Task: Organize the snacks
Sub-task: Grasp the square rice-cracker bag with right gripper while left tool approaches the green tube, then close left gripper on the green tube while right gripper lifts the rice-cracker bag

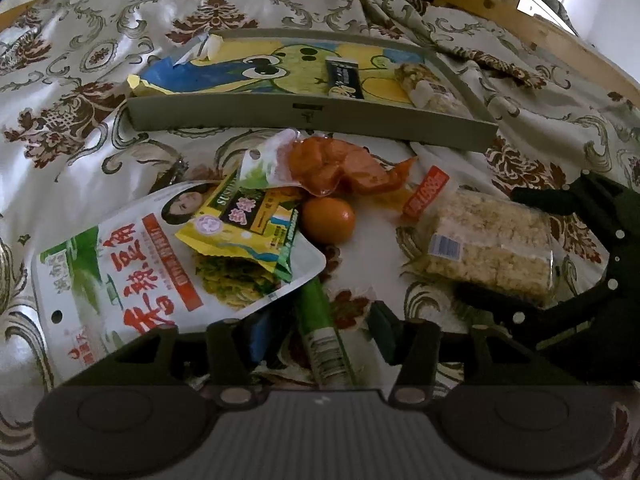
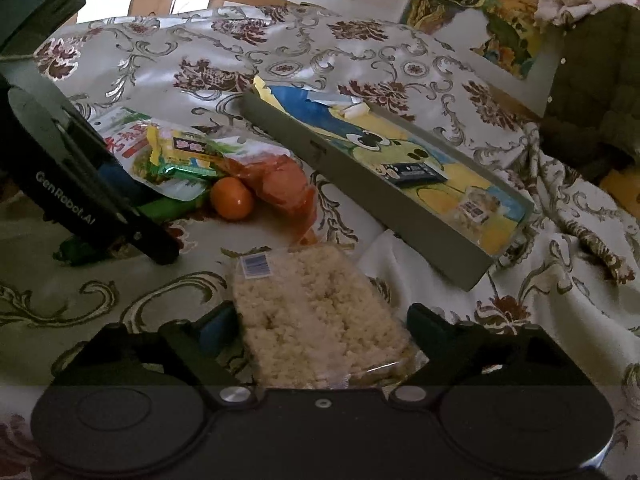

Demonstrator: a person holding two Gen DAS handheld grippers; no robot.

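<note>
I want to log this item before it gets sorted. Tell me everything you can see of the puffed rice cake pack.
The puffed rice cake pack is a flat block of pale, crumbly puffed grains in clear wrap, with a small barcode sticker at its far end. It lies flat on the floral cloth, outside the tray. The right claw straddles its near end, fingers on either side; whether they press it is unclear.

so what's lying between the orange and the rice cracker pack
In the left wrist view, only the tail of the orange-red sausage pack and bare cloth lie between the orange and the rice cracker pack.
</note>
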